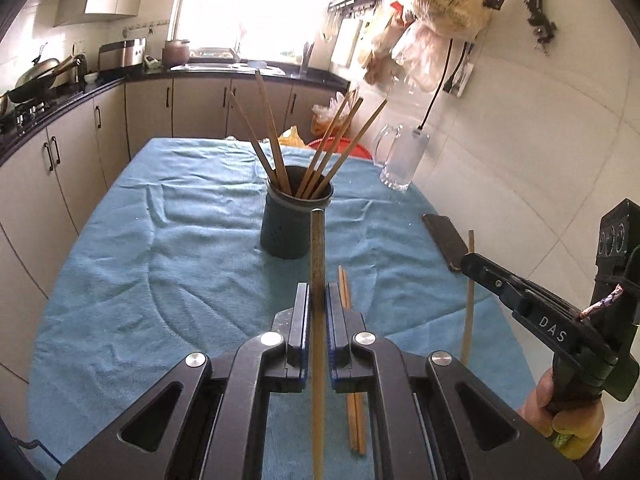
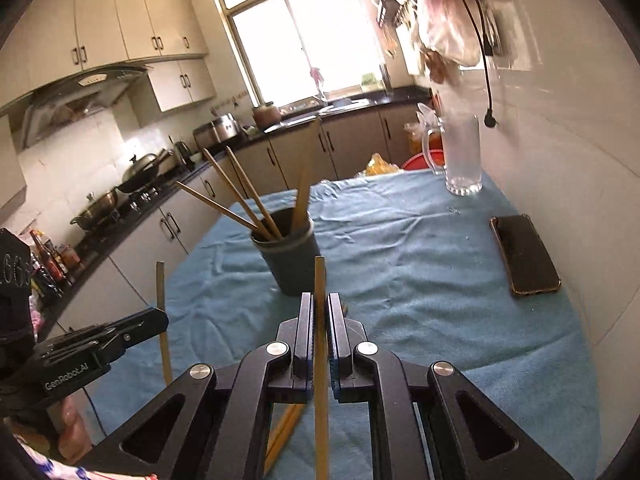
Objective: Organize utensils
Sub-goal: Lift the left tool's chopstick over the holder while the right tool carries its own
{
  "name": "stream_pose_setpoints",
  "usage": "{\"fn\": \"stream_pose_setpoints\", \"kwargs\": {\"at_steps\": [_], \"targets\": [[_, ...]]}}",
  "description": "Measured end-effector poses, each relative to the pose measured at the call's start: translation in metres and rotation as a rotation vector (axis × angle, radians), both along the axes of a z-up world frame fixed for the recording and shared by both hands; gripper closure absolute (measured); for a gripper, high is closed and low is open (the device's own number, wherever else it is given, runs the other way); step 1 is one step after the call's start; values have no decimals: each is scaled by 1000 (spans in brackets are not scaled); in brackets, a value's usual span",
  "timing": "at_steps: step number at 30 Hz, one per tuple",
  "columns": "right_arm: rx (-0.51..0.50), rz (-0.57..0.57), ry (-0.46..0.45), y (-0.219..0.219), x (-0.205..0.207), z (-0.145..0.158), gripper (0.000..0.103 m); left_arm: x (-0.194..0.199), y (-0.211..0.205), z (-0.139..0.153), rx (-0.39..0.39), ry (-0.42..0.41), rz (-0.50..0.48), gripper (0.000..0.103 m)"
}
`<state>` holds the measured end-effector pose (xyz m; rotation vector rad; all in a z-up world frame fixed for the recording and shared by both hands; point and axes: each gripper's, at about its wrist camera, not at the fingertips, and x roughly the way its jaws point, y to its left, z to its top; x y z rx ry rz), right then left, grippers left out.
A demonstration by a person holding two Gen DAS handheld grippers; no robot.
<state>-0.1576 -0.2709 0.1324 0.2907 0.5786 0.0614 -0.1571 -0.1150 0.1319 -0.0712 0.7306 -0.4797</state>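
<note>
Here each gripper, left and right, has fingers clamped on a chopstick above open cloth before the holder.

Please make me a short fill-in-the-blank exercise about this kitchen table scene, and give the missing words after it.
1. Each tongs, the left tongs and the right tongs, is shut on one ____.
2. The dark holder stands on a ____ cloth.
3. The phone lies beside the ____ mug.

Missing words: chopstick; blue; glass
</note>
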Motion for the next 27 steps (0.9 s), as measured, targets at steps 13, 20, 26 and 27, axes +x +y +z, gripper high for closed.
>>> {"fn": "stream_pose_setpoints", "kwargs": {"at_steps": [13, 20, 26, 27], "targets": [[-12, 11, -65, 5, -27, 21, 97, -27, 12, 26, -11, -100, 35, 96], [-48, 6, -107, 7, -32, 38, 97, -23, 9, 31, 12, -116, 44, 96], [-74, 4, -128, 10, -29, 47, 97, -16, 11, 30, 29, -109, 55, 96], [-76, 4, -129, 9, -28, 48, 97, -14, 11, 30, 32, -108, 57, 96]]}}
